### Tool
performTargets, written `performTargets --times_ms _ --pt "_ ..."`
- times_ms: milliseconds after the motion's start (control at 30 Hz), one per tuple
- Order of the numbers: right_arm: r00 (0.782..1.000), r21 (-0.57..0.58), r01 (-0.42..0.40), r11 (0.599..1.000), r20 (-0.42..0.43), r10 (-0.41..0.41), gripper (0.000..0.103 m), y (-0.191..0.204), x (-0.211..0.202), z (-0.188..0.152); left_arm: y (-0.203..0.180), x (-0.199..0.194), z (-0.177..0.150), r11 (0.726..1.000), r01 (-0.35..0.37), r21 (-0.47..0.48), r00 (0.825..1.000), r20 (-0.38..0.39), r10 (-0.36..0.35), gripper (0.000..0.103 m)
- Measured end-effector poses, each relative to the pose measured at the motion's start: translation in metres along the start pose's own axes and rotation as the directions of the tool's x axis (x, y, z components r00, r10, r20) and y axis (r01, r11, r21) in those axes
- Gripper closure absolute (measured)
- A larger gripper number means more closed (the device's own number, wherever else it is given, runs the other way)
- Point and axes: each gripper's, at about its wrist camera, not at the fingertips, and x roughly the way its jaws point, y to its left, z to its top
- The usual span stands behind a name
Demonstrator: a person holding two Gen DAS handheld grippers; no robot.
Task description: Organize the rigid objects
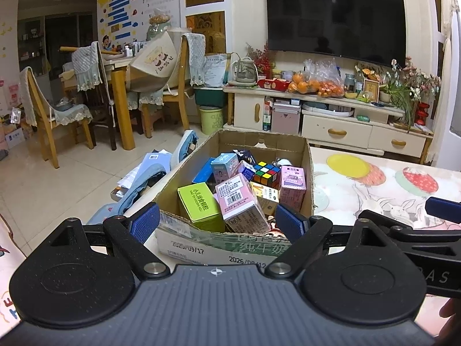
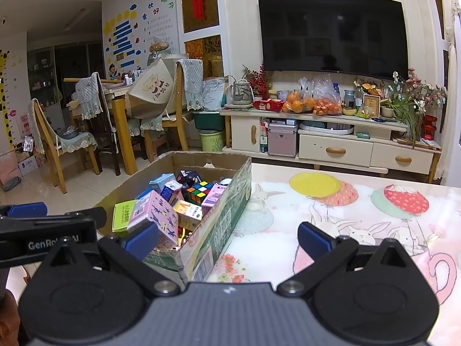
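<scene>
Left gripper (image 1: 217, 220) up front, blue pads spread wide, nothing between them; it hovers over the near wall of the cardboard box (image 1: 307, 173), one pad outside the box's near left corner, the other just inside near the right wall. Right gripper (image 2: 227, 238) is spread just as wide and empty too, its left pad over the box's near right corner, its right pad above the bare tablecloth (image 2: 360, 201).

The box sits at the table's left edge, packed with small rigid things. Nearest the front wall: a lime-green carton (image 1: 198, 206) on the left, and touching it a pink carton (image 1: 239, 201) lying tilted with its barcode up. Behind that, a yellow-and-white box (image 1: 265, 194), and a lilac carton (image 1: 292, 187) standing upright against the right wall. In the middle, a Rubik's cube (image 1: 267, 173); left of it a light-blue carton (image 1: 224, 168) and a dark-blue box (image 1: 204, 174). Another dark puzzle near the far wall is too small to make out.

Past the box, the table's far edge, then a cream TV cabinet (image 1: 337, 132) carrying bags of oranges (image 1: 317, 85), and a dark television (image 1: 335, 18) on the wall.
</scene>
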Motion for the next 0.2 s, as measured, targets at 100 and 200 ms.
performTargets --times_ms 100,200 --pt "1.000 0.012 -0.004 1.000 -0.002 0.004 0.001 -0.004 0.004 -0.003 -0.003 0.001 -0.001 1.000 -0.003 0.008 1.000 0.001 0.003 0.000" --pt "1.000 0.036 -0.001 0.999 0.017 0.000 0.001 -0.015 0.005 -0.005 -0.012 0.001 0.001 1.000 -0.012 0.018 1.000 -0.002 0.012 0.000"
